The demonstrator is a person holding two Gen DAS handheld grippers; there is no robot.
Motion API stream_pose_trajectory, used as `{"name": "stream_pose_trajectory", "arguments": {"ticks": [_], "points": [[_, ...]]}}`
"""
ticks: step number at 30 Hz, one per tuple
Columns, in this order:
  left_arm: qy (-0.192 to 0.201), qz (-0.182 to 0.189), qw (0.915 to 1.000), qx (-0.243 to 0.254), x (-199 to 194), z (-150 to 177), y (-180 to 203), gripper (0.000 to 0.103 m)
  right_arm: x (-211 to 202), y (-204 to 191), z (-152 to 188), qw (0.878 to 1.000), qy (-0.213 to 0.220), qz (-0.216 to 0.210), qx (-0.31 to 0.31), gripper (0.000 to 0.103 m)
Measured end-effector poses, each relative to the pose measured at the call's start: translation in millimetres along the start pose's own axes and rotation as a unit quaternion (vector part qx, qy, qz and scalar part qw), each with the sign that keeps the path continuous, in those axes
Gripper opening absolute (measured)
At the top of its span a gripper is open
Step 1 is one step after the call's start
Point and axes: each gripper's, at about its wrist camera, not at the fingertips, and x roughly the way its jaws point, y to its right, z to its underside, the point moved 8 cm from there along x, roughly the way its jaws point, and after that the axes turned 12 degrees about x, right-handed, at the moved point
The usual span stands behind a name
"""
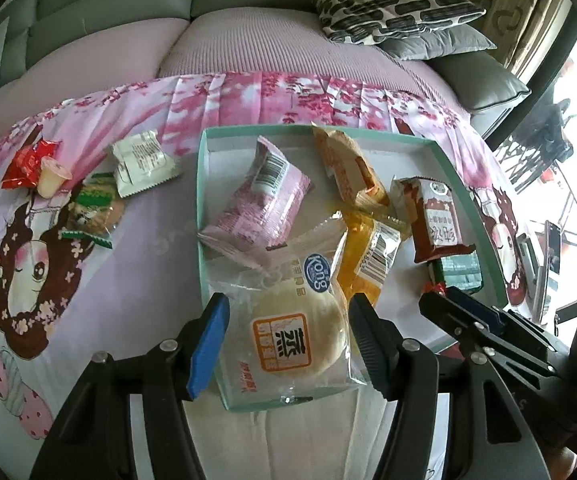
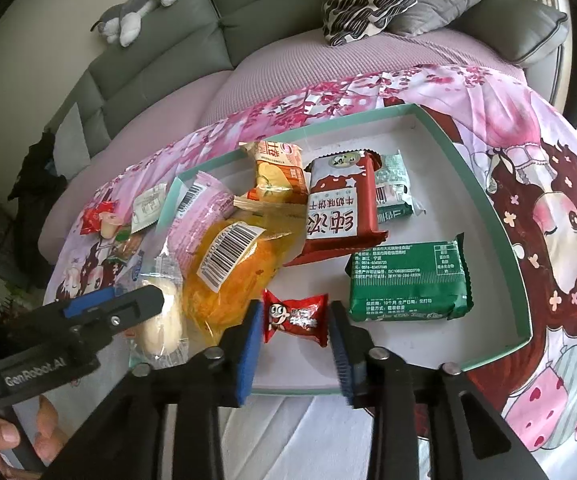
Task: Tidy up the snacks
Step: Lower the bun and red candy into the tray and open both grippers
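While your left claw (image 1: 286,334) straddles the clear-wrapped round white bun (image 1: 296,330) in the teal-rimmed white cardboard tray (image 2: 500,216), pads apparently not pressing, your right claw (image 2: 294,338) stands spread around the small red candy packet (image 2: 295,315).

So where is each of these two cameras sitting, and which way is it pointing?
Left wrist: on the left gripper, looking down its fingers at the round bun packet in the teal tray; the right gripper pokes in.
Right wrist: on the right gripper, looking down at a small red candy; the left gripper and a hand show.
Shared: tray, orange packet, sofa.
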Motion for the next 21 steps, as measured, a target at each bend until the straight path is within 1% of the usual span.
{"name": "stream_pose_trajectory", "arguments": {"ticks": [1,8,9,11,13,16,18,19,20,21], "points": [[0.002,0.0,1.0,-0.001,-1.8,-0.8,-0.5,0.063,-1.0,-0.4,-0.4,1.0,0.002,0.0,-0.001,0.052],[0.021,-0.007,0.9997,-0.007,-18.0,-8.4,-8.8,0.065,-4.2,-2.9,-2.4,1.0,0.005,0.001,-0.002,0.053],[0.023,-0.01,0.9996,-0.009,-20.3,-9.3,-10.8,0.065,-4.6,-3.1,-2.8,1.0,0.006,0.002,-0.003,0.057],[0.028,-0.013,0.9994,-0.013,-23.7,-10.8,-14.4,0.08,-5.3,-2.8,-3.5,1.0,0.007,0.003,-0.003,0.062],[0.035,-0.016,0.9991,-0.018,-27.7,-11.8,-18.1,0.08,-5.7,-3.2,-3.8,1.0,0.008,0.004,-0.004,0.064],[0.043,-0.024,0.9984,-0.026,-31.8,-13.5,-25.6,0.081,-5.8,-3.6,-4.0,1.0,0.01,0.004,-0.004,0.073],[0.049,-0.034,0.9977,-0.033,-34.1,-14.3,-32.5,0.084,-6.1,-4.6,-4.5,1.0,0.012,0.003,-0.006,0.079],[0.05,-0.038,0.9974,-0.035,-34.2,-14.4,-34.7,0.09,-6.4,-5.2,-4.9,1.0,0.013,0.002,-0.007,0.08],[0.052,-0.044,0.9969,-0.039,-34.9,-14.4,-38.7,0.092,-6.4,-5.3,-5.5,1.0,0.014,0.002,-0.007,0.083],[0.053,-0.047,0.9967,-0.04,-35.0,-14.2,-40.7,0.092,-6.7,-5.6,-5.9,1.0,0.015,0.001,-0.008,0.085]]}}
